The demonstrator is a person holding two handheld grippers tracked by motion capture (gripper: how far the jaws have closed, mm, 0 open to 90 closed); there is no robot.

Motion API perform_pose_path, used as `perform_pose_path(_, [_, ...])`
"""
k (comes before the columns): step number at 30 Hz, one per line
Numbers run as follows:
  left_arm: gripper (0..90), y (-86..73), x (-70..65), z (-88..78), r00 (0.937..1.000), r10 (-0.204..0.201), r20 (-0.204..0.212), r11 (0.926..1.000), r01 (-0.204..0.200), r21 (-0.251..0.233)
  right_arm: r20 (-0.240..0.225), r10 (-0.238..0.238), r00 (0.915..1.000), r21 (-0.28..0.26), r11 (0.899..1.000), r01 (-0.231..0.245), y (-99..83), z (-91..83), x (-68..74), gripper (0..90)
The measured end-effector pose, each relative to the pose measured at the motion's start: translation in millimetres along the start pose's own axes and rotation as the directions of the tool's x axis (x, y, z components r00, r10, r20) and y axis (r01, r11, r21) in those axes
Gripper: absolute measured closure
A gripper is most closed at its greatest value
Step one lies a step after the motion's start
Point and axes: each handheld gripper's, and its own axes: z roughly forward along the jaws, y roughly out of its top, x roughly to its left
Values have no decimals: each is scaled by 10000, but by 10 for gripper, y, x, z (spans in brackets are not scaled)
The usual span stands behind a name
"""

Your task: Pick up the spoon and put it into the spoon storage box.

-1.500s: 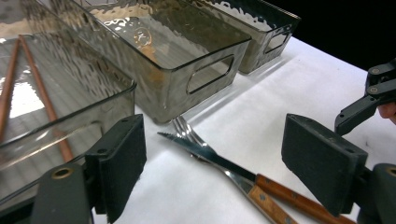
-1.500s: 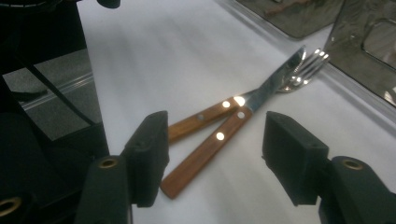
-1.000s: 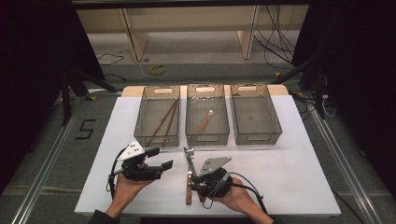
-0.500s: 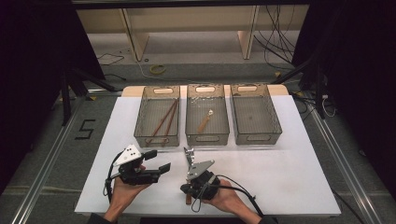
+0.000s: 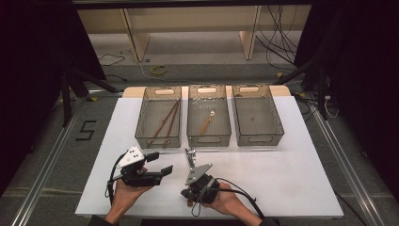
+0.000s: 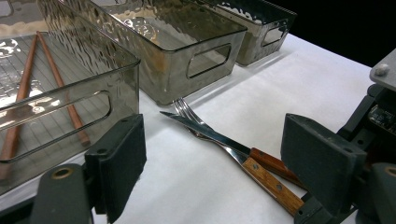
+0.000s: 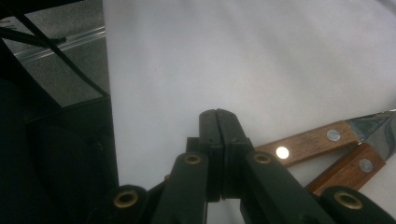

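Now our right gripper [image 7: 219, 114] has just been closing, jaws pressed flat together with nothing between, beside the wooden-handled knife [image 7: 322, 140] and fork [image 6: 189, 112], our left gripper [image 6: 210, 163] gaping wide, empty.

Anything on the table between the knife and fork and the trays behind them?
Nothing visible. Bare table runs from the tips of the fork and knife to the middle tray. The right tongs are shut at the handle end, on the near side, out of that path.
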Motion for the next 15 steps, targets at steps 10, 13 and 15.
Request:
perform_pose_path(10, [217, 0, -5, 1, 10000, 63, -16, 10000, -63, 27, 152, -395, 9991, 547, 9978, 386, -47, -26, 0, 900])
perform_pose_path(13, [217, 0, -4, 0, 10000, 66, -36, 10000, -66, 23, 247, -379, 9990, 585, 9976, 364, -86, -76, -40, 900])
perform_pose_path(15, [217, 0, -4, -2, 10000, 69, -56, 10000, -69, 12, 295, -311, 9991, 658, 9974, 291, -110, -112, -68, 900])
